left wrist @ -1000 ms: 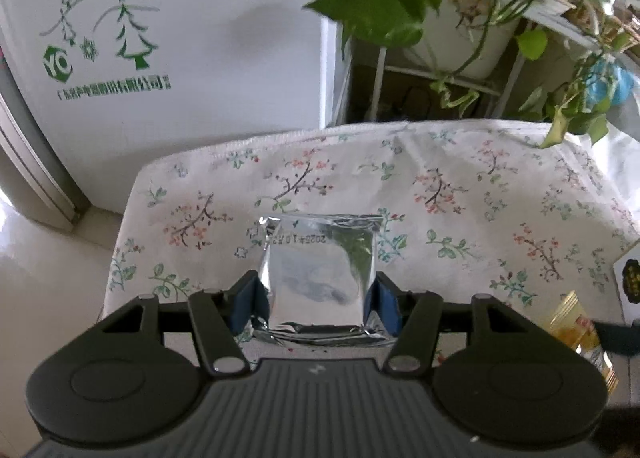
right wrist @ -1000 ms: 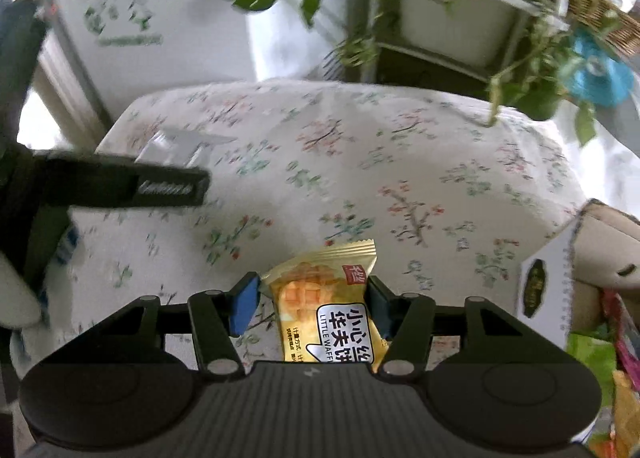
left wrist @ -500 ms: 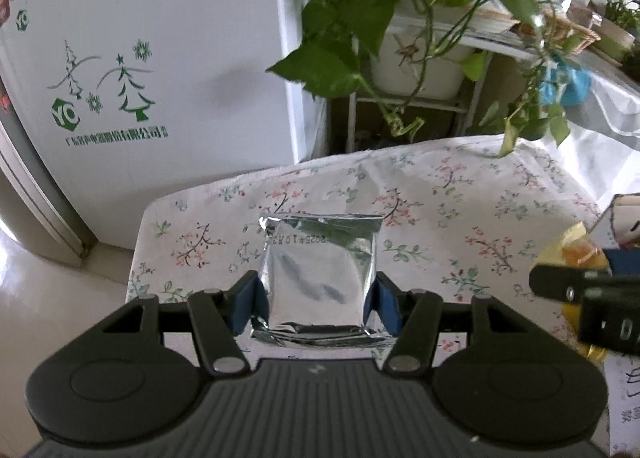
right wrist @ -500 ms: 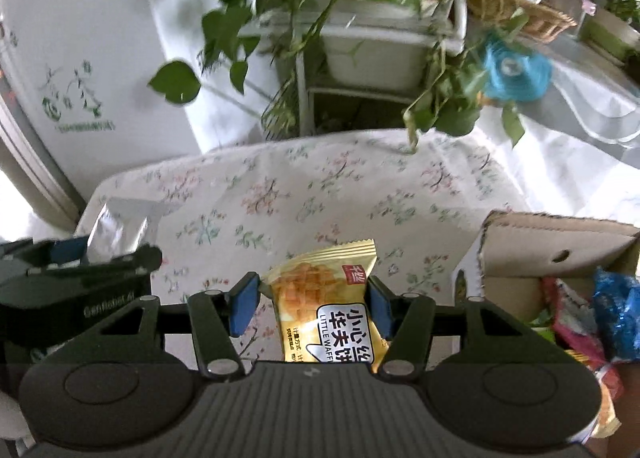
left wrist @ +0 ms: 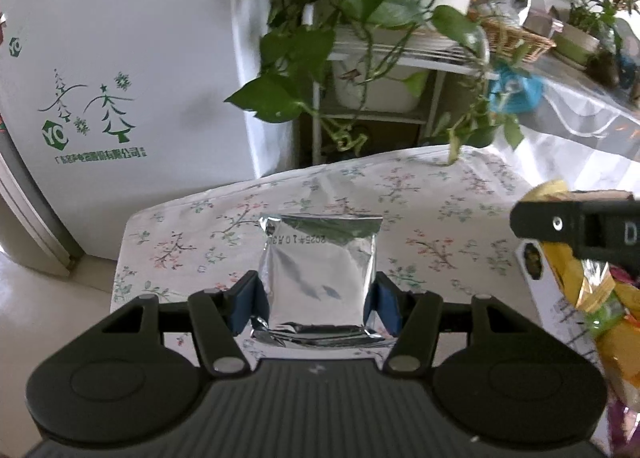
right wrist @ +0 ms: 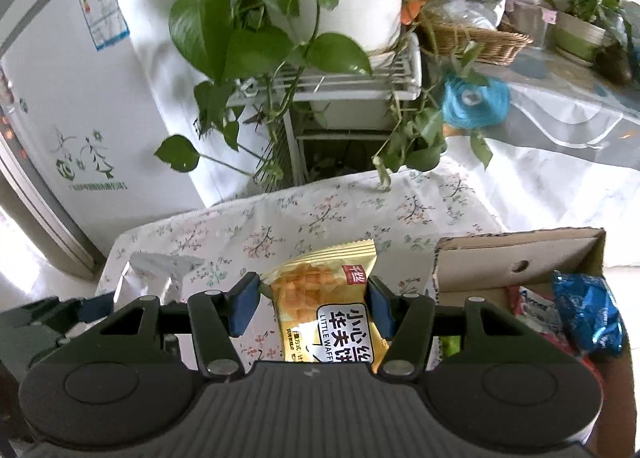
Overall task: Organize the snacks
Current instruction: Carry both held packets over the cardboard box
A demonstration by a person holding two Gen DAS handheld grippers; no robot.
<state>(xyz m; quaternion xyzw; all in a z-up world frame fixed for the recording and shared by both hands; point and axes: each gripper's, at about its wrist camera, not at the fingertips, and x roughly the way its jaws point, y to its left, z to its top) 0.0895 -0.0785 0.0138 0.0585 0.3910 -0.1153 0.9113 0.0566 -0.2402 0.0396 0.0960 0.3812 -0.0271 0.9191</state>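
Note:
My left gripper [left wrist: 316,308] is shut on a silver foil snack packet [left wrist: 318,270] and holds it above the floral tablecloth [left wrist: 420,210]. My right gripper [right wrist: 310,308] is shut on a yellow waffle packet [right wrist: 324,298], also held above the cloth. The right gripper shows at the right edge of the left wrist view [left wrist: 576,222]. The silver packet [right wrist: 160,270] and the left gripper [right wrist: 48,318] show at the lower left of the right wrist view. A cardboard box [right wrist: 516,254] with several snack packets, one of them blue [right wrist: 586,314], stands at the right.
A white fridge [left wrist: 112,78] stands behind the table at the left. A white rack with trailing pothos plants [right wrist: 272,30] stands behind the table's far edge. A wicker basket [right wrist: 476,40] and more pots are at the far right.
Both grippers have risen and pulled back from the table with their packets. The cardboard box has come into view at the right. The right gripper sits higher in the left wrist view.

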